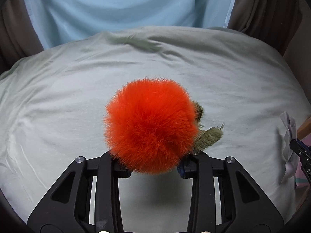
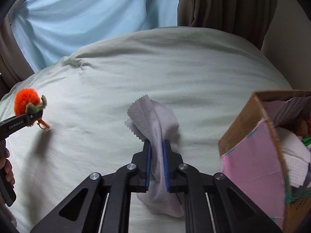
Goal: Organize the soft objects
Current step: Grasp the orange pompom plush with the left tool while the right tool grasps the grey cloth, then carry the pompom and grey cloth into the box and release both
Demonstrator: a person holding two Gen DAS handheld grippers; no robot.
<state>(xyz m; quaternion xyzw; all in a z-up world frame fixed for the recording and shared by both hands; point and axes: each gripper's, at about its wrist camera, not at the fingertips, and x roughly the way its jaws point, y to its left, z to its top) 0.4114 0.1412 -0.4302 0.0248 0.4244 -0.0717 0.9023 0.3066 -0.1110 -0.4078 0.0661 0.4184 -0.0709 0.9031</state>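
My left gripper [image 1: 153, 167] is shut on a fluffy orange pom-pom [image 1: 149, 126] with olive green leaves and holds it above the pale green bedcover [image 1: 58, 97]. It also shows in the right wrist view [image 2: 26, 102], far left, with an orange clip hanging below. My right gripper [image 2: 157, 145] is shut on a grey microfibre cloth [image 2: 155, 120] that hangs above the bedcover [image 2: 175, 68]. The cloth [image 1: 289, 136] and the right gripper [image 1: 301, 155] show at the right edge of the left wrist view.
An open cardboard box [image 2: 252, 155] with pink lining stands at the right and holds white towelling and other soft things. A light blue curtain [image 1: 120, 5] and brown curtains [image 2: 223, 5] hang behind the bed.
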